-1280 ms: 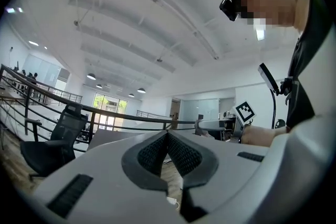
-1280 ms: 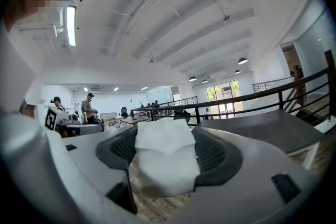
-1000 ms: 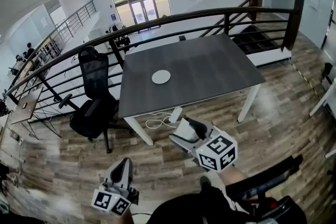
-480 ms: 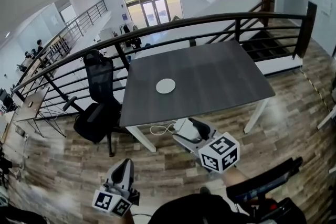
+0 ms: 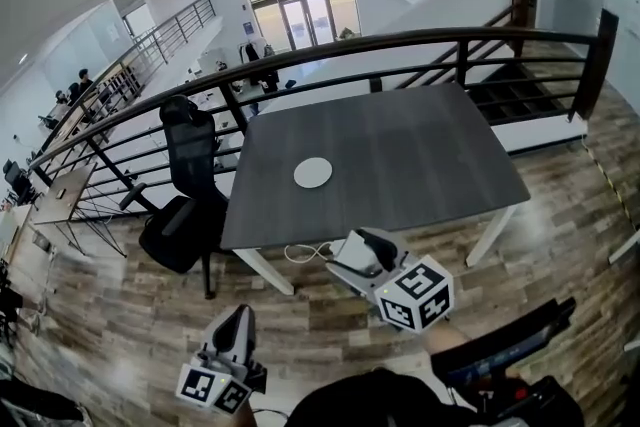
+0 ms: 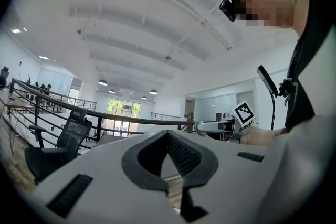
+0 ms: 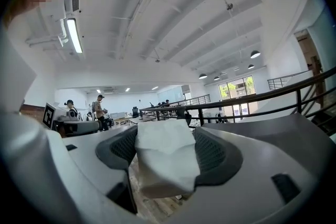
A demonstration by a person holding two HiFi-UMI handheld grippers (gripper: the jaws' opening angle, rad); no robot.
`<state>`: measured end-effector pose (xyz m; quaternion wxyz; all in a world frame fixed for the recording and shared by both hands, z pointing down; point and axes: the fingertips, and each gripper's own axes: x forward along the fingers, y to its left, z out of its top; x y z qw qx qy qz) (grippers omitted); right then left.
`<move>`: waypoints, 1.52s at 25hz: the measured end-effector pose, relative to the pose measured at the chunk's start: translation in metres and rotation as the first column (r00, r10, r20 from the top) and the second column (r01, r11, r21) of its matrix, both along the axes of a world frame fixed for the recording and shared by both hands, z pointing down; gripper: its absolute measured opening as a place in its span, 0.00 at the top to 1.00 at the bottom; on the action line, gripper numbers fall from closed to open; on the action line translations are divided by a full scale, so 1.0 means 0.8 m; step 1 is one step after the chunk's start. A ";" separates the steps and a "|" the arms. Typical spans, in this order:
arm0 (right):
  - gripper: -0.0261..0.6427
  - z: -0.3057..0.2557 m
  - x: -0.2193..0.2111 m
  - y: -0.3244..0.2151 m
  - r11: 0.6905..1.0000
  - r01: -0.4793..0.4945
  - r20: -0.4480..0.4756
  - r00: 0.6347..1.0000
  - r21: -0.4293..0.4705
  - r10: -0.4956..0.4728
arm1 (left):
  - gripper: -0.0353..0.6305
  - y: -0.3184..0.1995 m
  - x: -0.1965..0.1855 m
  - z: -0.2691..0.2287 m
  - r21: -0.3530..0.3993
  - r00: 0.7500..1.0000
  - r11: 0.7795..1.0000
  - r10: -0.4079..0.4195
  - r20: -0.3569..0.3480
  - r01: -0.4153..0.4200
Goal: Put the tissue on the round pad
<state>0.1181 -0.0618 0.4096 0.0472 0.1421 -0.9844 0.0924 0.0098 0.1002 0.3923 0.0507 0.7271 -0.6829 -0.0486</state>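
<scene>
Right jaws: clamped on a white, folded paper tissue point(image 7: 165, 162); the right gripper point(image 7: 167, 139) pinches it between two dark, ribbed pads point(image 7: 215, 157).
Left jaws: together at the tips, with nothing between them; the left gripper point(image 6: 169, 139) has dark, mesh-textured pads point(image 6: 184, 157) set in a pale grey shell.
Tissue, appearance: soft, matt, thick wad with rounded folds and a creased top edge, bulging out past the pads on the camera's side.
Tissue, place: in the right gripper point(image 5: 362, 252), held in the air over the floor just before the table's near edge, well apart from the round pad.
Round pad: small, flat, white disc point(image 5: 313, 173), lying on the left half of the table top.
Table: rectangular, dark grey, matt top point(image 5: 420, 155) on white legs.
Left gripper, place: low at the left of the head view point(image 5: 236, 315), over the floor and apart from the table.
Hard to make out: in the head view the tissue cannot be told from the right gripper's white shell; the person's body is cut off by the bottom edge.
Surroundings: wood-plank floor point(image 5: 130, 315); black mesh office chair point(image 5: 185, 205) just beside the table's left edge; dark metal railing point(image 5: 400, 40) behind the table; white cable point(image 5: 300, 252) looped on the floor under the near edge.
</scene>
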 end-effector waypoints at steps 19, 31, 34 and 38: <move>0.46 0.013 -0.051 -0.064 0.999 -0.047 -0.021 0.999 -0.017 0.047 | 0.94 -0.067 -0.063 0.017 -0.016 0.999 0.999 0.034 -0.040 -0.034; 0.46 -0.006 -0.126 -0.111 0.987 -0.161 -0.014 0.987 0.012 0.161 | 0.94 -0.145 -0.158 0.010 -0.005 0.984 0.985 0.174 -0.031 -0.174; 0.46 -0.001 -0.150 -0.120 0.982 -0.188 -0.021 0.982 0.019 0.189 | 0.94 -0.159 -0.184 0.017 -0.002 0.978 0.978 0.207 -0.034 -0.207; 0.46 -0.001 -0.159 -0.122 0.975 -0.221 -0.032 0.975 0.015 0.221 | 0.94 -0.170 -0.199 0.020 -0.003 0.969 0.969 0.246 -0.037 -0.246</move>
